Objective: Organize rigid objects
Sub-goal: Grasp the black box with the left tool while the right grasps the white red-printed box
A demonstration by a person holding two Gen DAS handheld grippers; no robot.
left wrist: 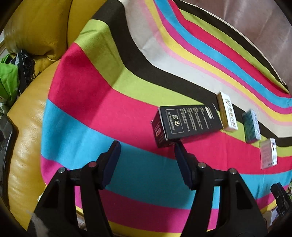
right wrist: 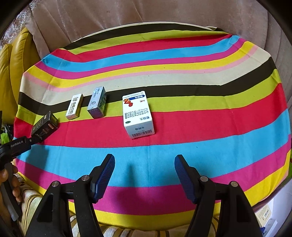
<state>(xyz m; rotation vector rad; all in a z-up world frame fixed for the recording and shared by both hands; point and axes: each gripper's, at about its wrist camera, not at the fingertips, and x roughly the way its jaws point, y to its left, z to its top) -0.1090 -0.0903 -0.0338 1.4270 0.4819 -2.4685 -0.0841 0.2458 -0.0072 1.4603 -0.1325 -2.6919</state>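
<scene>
Four boxes lie on a striped cloth (right wrist: pixel 182 127). The black box (left wrist: pixel 186 124) lies tilted on the pink stripe, just past the right fingertip of my left gripper (left wrist: pixel 147 145) and not between the fingers. That gripper is open with only cloth in its gap. To the right sit a white and gold box (left wrist: pixel 228 111), a teal box (left wrist: pixel 251 125) and a white medicine box (left wrist: pixel 268 155). My right gripper (right wrist: pixel 145 157) stands open over the blue stripe, short of the white medicine box (right wrist: pixel 137 114). Left of it are the teal box (right wrist: pixel 97 102), the white and gold box (right wrist: pixel 74 106) and the black box (right wrist: pixel 44 124).
A yellow leather sofa (left wrist: pixel 27 127) borders the cloth on the left, with green fabric (left wrist: pixel 7 82) beside it. Beige upholstery (right wrist: pixel 146 12) rises behind the cloth. A person's hand (right wrist: pixel 5 175) holds the left gripper (right wrist: pixel 18 144). Cartons (right wrist: pixel 266 217) sit off the cloth's near right corner.
</scene>
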